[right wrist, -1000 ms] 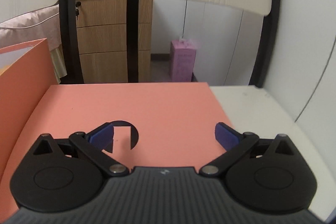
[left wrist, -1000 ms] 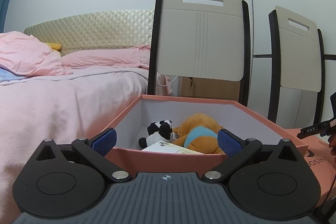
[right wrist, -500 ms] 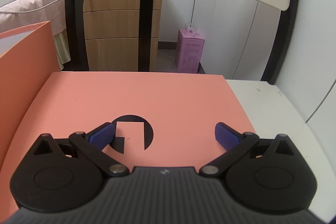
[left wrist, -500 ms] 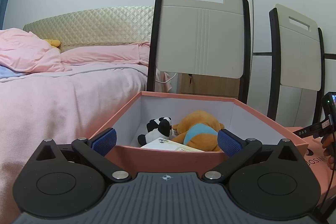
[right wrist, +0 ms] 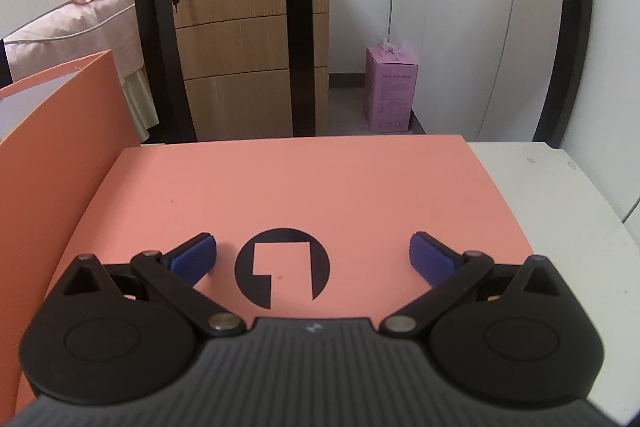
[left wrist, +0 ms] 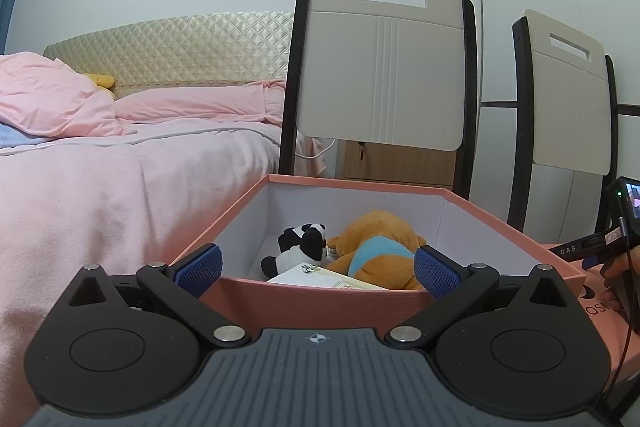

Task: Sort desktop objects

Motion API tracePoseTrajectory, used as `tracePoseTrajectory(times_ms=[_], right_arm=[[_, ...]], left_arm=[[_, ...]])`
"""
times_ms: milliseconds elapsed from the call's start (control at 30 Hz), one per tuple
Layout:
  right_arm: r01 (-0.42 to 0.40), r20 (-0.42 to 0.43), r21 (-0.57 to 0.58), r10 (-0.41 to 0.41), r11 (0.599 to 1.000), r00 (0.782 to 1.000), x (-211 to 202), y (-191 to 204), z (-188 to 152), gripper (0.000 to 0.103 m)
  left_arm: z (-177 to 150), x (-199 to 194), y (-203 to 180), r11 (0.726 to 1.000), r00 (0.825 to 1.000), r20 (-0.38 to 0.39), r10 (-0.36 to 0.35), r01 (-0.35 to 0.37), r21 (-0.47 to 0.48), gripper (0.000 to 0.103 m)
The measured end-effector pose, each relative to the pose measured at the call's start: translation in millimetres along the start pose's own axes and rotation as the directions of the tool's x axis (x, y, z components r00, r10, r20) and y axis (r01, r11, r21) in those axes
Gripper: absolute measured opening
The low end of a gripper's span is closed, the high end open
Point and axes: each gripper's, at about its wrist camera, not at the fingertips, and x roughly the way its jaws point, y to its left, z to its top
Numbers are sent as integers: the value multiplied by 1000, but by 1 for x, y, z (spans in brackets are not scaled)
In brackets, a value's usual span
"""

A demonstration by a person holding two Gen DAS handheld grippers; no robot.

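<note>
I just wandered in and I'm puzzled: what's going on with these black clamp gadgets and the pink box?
A person is tidying up with a hand-held gripper in each hand. The left gripper hovers at the near edge of an open pink box, jaws open and empty. Inside lie a panda toy, an orange plush toy and a booklet. The right gripper, also open and empty, hangs over the flat pink lid beside the box.

Both views are bright, evenly and softly lit; shadows are faint; focus is sharp; fisheye bends straight lines outward; corners vignette to black.
</note>
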Motion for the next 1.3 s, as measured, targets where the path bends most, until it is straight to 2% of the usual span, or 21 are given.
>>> tracePoseTrajectory(times_ms=[1300], right_arm=[[-5,-2,-1,5,1000,1000,-2,0,0,103]], left_arm=[[0,-1,0,999,999,17,33,-34,4,103]])
